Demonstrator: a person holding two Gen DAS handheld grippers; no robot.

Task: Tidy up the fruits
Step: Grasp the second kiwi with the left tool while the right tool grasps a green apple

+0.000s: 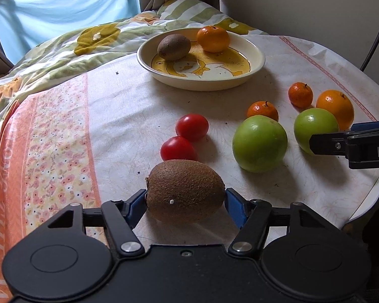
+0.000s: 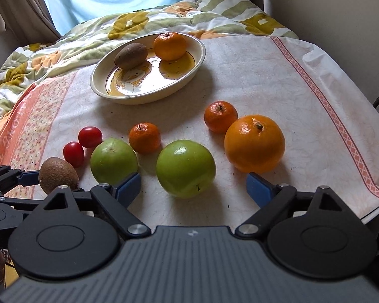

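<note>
The surface (image 2: 265, 75), spread with a pale cloth edged in pink flowers, carries a cream plate (image 2: 197, 58) at its far side, and that plate already holds one kiwi (image 2: 131, 56) and one orange (image 2: 169, 46), so the sorting looks partly done. Loose on the cloth nearer in lie a big orange (image 2: 254, 143), two green apples (image 2: 185, 168) (image 2: 113, 161), two small mandarins (image 2: 220, 117) (image 2: 144, 137) and a pair of little red tomatoes (image 2: 90, 136) (image 2: 73, 153). The step in hand is a pick-up: the left claw (image 1: 185, 199) has its blue pads pressed against both ends of a second kiwi (image 1: 185, 189), which sits close by the tomatoes, still low on the cloth. The right claw (image 2: 194, 186) stands wide apart with nothing gripped, the nearer apple just ahead of its gap. Next, I reckon, the kiwi must be lifted clear without nudging the tomatoes and carried over to the plate beside its twin.
</note>
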